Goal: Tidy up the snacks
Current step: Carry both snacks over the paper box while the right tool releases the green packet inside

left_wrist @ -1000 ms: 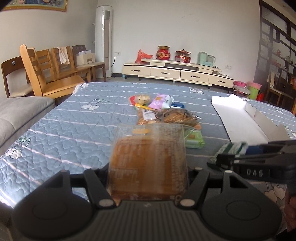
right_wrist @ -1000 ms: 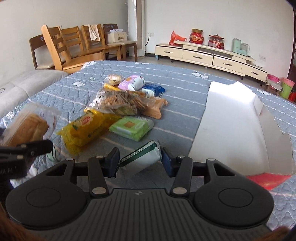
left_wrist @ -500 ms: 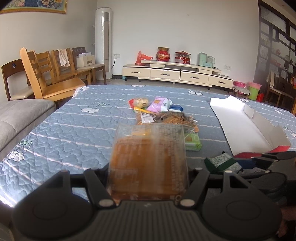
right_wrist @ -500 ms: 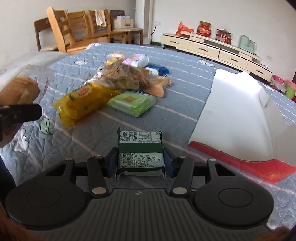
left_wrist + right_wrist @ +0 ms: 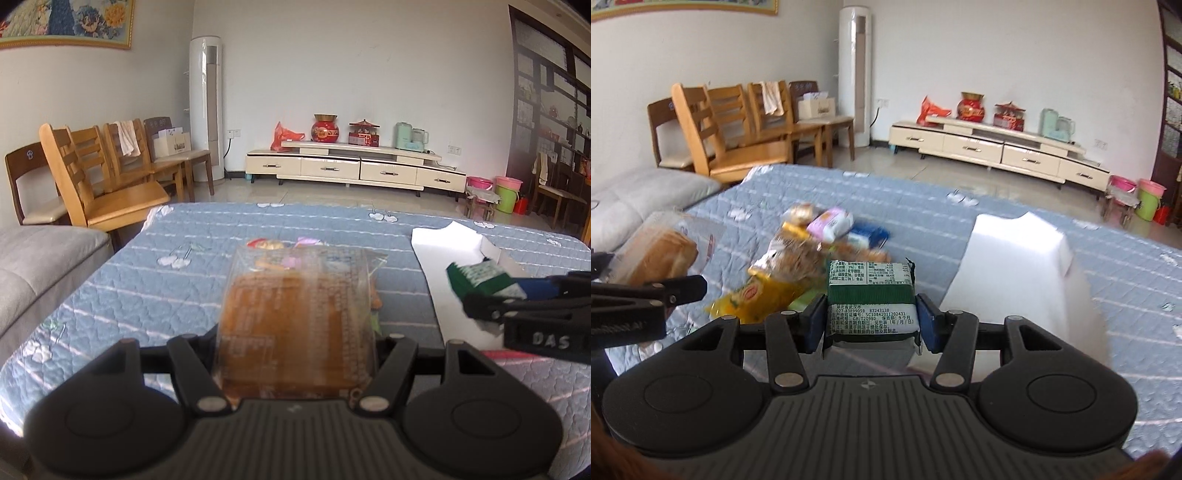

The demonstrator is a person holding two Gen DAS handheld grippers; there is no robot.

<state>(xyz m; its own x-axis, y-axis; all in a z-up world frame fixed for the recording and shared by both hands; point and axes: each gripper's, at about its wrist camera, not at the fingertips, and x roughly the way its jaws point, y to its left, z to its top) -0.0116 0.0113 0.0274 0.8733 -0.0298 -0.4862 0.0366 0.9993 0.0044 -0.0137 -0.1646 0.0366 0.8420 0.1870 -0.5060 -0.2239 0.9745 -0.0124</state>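
My left gripper point(image 5: 295, 354) is shut on a clear-wrapped brown bread pack point(image 5: 295, 325) and holds it above the blue quilted table point(image 5: 166, 280). The bread pack also shows in the right wrist view point(image 5: 661, 254). My right gripper point(image 5: 871, 325) is shut on a green and white snack packet point(image 5: 871, 295), lifted above the table next to the white box point(image 5: 1015, 266). The packet also shows in the left wrist view point(image 5: 484, 277), over the white box point(image 5: 443, 266). A pile of loose snacks point(image 5: 820, 251) lies mid-table, partly hidden behind the bread in the left wrist view.
A yellow snack bag point(image 5: 757, 299) lies at the near side of the pile. Wooden chairs point(image 5: 103, 177) and a grey sofa point(image 5: 37, 266) stand left of the table. A TV cabinet point(image 5: 354, 170) stands against the far wall.
My right gripper has lifted the green packet off the table and carried it up and toward the white box. The left gripper has risen a little with the bread pack.
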